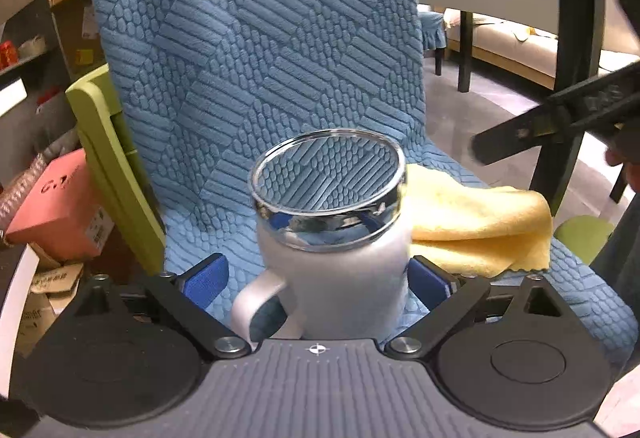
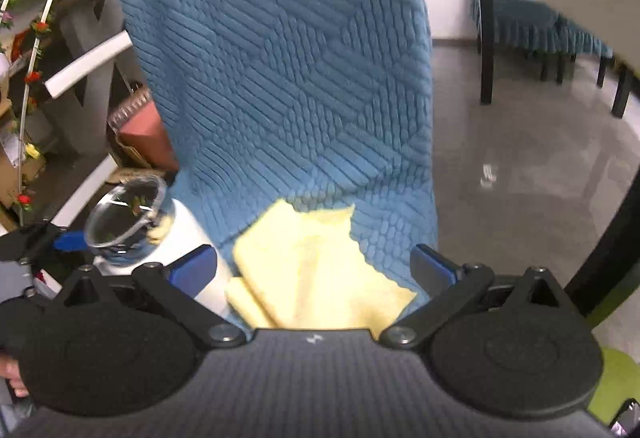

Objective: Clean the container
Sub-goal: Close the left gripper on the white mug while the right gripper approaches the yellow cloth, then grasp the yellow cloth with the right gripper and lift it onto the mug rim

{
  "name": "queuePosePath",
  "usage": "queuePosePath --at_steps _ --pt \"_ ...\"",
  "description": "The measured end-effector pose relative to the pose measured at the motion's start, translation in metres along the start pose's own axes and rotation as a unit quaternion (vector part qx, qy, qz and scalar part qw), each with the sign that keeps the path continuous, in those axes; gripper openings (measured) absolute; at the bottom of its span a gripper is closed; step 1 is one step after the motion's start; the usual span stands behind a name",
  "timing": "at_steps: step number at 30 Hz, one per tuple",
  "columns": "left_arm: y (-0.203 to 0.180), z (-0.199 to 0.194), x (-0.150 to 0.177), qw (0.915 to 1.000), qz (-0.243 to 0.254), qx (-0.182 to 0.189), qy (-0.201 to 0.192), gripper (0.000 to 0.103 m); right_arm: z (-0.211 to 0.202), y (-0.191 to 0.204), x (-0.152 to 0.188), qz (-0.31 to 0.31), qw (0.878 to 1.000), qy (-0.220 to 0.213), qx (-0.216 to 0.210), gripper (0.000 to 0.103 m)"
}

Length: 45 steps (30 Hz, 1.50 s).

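A white mug (image 1: 340, 286) with a chrome rim and a handle on its left stands on a blue textured chair cover (image 1: 260, 57). My left gripper (image 1: 320, 278) is open with a blue pad on each side of the mug; I cannot tell if they touch it. A folded yellow cloth (image 1: 480, 234) lies just right of the mug. In the right wrist view my right gripper (image 2: 316, 266) is open, wide above the yellow cloth (image 2: 316, 278). The mug (image 2: 184, 238) is at its left.
A green chair frame (image 1: 104, 165) and a pink box (image 1: 60, 209) stand at the left. Shelves with clutter are at the far left (image 2: 36, 77). Dark table legs (image 1: 572, 77) and grey floor (image 2: 520, 177) are at the right.
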<state>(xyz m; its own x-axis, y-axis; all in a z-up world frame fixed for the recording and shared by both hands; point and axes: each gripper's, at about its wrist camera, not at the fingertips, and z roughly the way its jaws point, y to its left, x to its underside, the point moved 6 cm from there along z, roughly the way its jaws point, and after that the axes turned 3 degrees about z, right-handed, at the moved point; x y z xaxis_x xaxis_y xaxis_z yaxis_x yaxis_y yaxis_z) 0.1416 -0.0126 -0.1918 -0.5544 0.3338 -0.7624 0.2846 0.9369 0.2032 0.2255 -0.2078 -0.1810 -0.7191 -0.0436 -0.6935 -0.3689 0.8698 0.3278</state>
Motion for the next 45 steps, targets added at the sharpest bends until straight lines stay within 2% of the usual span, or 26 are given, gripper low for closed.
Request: queuePosePath --at_steps 2,7,11,14,19,21,23,25,26,29,32,36,41,45 --pt "-0.003 0.0 0.0 1.0 0.005 0.003 -0.005 0.089 0.013 -0.001 0.005 0.005 1.0 0.016 -0.013 0.103" --pt "-0.003 -0.001 0.0 0.9999 0.008 0.003 -0.011 0.089 0.037 0.0 0.01 0.011 0.999 0.034 -0.004 0.101" --pt "-0.004 0.0 0.0 0.9998 0.011 0.001 -0.014 0.089 0.055 0.003 0.016 0.0 0.999 0.051 0.005 0.078" --pt "-0.004 0.002 -0.001 0.9998 0.012 0.0 -0.014 0.09 0.065 0.01 0.022 -0.034 0.997 0.065 0.016 0.074" --pt "-0.005 0.002 -0.001 0.9998 0.01 -0.003 -0.014 0.09 0.074 0.021 0.034 -0.092 0.993 0.063 0.038 0.066" --pt "-0.005 0.002 -0.001 0.9998 0.009 -0.006 -0.016 0.091 0.076 0.023 0.035 -0.1 0.992 0.06 0.044 0.061" --pt "-0.005 0.001 0.0 0.9998 0.008 -0.008 -0.017 0.091 0.075 0.025 0.036 -0.109 0.991 0.057 0.049 0.047" --pt "-0.006 0.001 0.0 0.9998 0.007 -0.01 -0.017 0.091 0.073 0.028 0.036 -0.115 0.991 0.049 0.056 0.038" --pt "-0.006 0.0 0.0 0.9998 0.006 -0.01 -0.016 0.091 0.071 0.028 0.035 -0.112 0.991 0.045 0.057 0.03" --pt "-0.006 -0.001 0.0 0.9998 0.004 -0.013 -0.015 0.091 0.068 0.026 0.029 -0.095 0.994 0.035 0.048 0.019" --pt "-0.006 -0.001 0.0 0.9998 0.004 -0.016 -0.014 0.091 0.059 0.023 0.021 -0.068 0.997 0.02 0.036 0.018" --pt "-0.006 -0.003 0.0 0.9997 0.004 -0.018 -0.014 0.091 0.034 0.023 0.002 -0.022 0.999 -0.027 0.007 0.018" --pt "-0.005 -0.004 -0.001 0.9997 0.003 -0.02 -0.017 0.091 -0.004 0.02 -0.025 0.024 0.995 -0.094 -0.028 0.018" --pt "-0.005 -0.004 -0.001 0.9996 0.001 -0.021 -0.018 0.091 -0.028 0.034 -0.039 0.021 0.989 -0.13 -0.07 0.018"
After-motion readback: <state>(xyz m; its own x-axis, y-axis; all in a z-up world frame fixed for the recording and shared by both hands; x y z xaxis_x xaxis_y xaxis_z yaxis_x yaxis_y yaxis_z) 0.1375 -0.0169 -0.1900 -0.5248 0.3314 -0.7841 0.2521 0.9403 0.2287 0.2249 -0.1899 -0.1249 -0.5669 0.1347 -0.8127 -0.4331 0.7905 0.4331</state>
